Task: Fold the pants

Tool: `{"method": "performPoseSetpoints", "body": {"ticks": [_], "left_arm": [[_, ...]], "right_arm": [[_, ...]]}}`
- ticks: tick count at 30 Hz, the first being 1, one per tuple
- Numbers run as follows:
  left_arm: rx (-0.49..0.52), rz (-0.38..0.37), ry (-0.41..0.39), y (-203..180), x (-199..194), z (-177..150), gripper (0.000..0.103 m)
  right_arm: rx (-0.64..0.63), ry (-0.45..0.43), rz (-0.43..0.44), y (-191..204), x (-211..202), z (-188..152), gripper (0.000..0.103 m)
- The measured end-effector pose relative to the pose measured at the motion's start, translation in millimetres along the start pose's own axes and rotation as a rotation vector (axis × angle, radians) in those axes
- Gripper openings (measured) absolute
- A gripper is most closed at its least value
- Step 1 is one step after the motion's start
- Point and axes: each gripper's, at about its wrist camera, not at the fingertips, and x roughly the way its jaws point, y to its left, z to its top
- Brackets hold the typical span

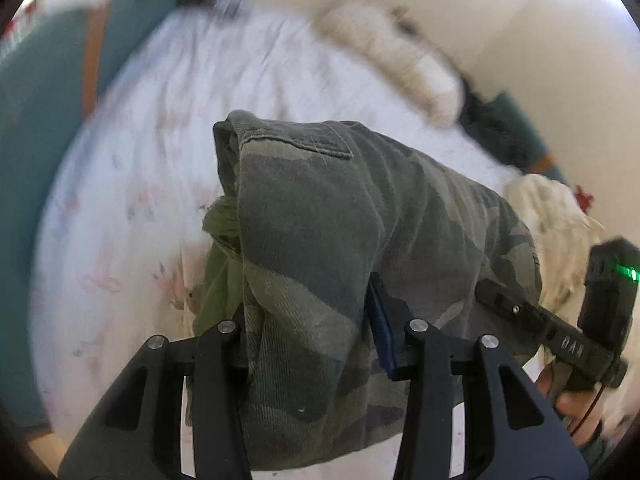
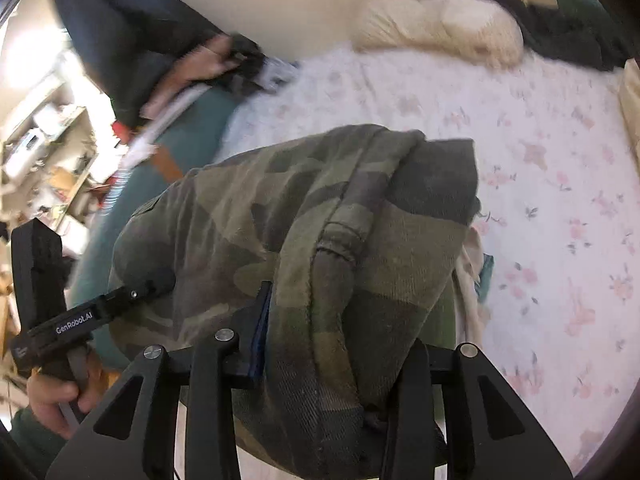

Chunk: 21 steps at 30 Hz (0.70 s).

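Observation:
The camouflage pants [image 1: 320, 240] hang bunched and lifted above the bed, with a pocket seam on top. My left gripper [image 1: 308, 340] is shut on a thick fold of them; one blue pad [image 1: 380, 328] presses the cloth from the right. In the right wrist view the same pants [image 2: 280, 220] drape over my right gripper [image 2: 332, 344], which is shut on a hemmed fold. Each view shows the other gripper biting into the far side of the cloth: the right one [image 1: 492, 292] and the left one [image 2: 148, 284]. The view is blurred by movement.
A white floral bed sheet [image 2: 540, 200] lies under the pants. A cream pillow [image 2: 440, 24] rests by the wall, and a cream cloth [image 1: 560, 220] lies at the right. A teal bed side [image 1: 32, 120] runs along the left. Cluttered shelves [image 2: 48, 152] stand beyond it.

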Motion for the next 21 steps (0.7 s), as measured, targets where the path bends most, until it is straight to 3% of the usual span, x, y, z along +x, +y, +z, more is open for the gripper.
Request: {"method": "performPoseSetpoints", "body": {"ticks": [2, 3, 5, 7, 8, 9, 13, 16, 21], "left_arm": [[0.013, 0.040, 0.064, 10.6, 31.6, -4.9, 0.044], [0.020, 0.044, 0.068, 14.2, 39.4, -10.1, 0.047], [0.019, 0.022, 0.055, 24.6, 51.3, -19.4, 0.052], [-0.008, 0.007, 0.037, 33.3, 51.2, -20.4, 0.063], [-0.002, 0.029, 0.024, 32.3, 47.5, -20.0, 0.075], [0.014, 0.048, -0.010, 29.1, 38.6, -21.0, 0.081], [0.104, 0.078, -0.149, 17.8, -8.6, -35.6, 0.082], [0.129, 0.097, -0.202, 23.0, -34.7, -45.0, 0.082], [0.156, 0.218, -0.328, 15.5, -84.8, -103.4, 0.082]], "right_arm": [[-0.012, 0.084, -0.067, -13.9, 39.8, -3.2, 0.048], [0.008, 0.109, -0.080, -20.6, 52.6, -7.8, 0.053], [0.122, 0.137, -0.078, -45.8, 70.9, -19.7, 0.071], [0.125, 0.121, -0.079, -51.1, 71.8, -23.0, 0.078], [0.081, 0.109, -0.117, -45.5, 68.9, -22.1, 0.086], [0.041, 0.100, -0.157, -39.4, 65.7, -21.1, 0.088], [-0.067, -0.003, -0.213, -21.0, 26.6, -19.5, 0.090], [-0.070, -0.066, -0.188, -24.0, -12.1, -24.6, 0.090], [-0.088, -0.151, -0.181, -5.4, -67.8, -63.3, 0.091]]}}
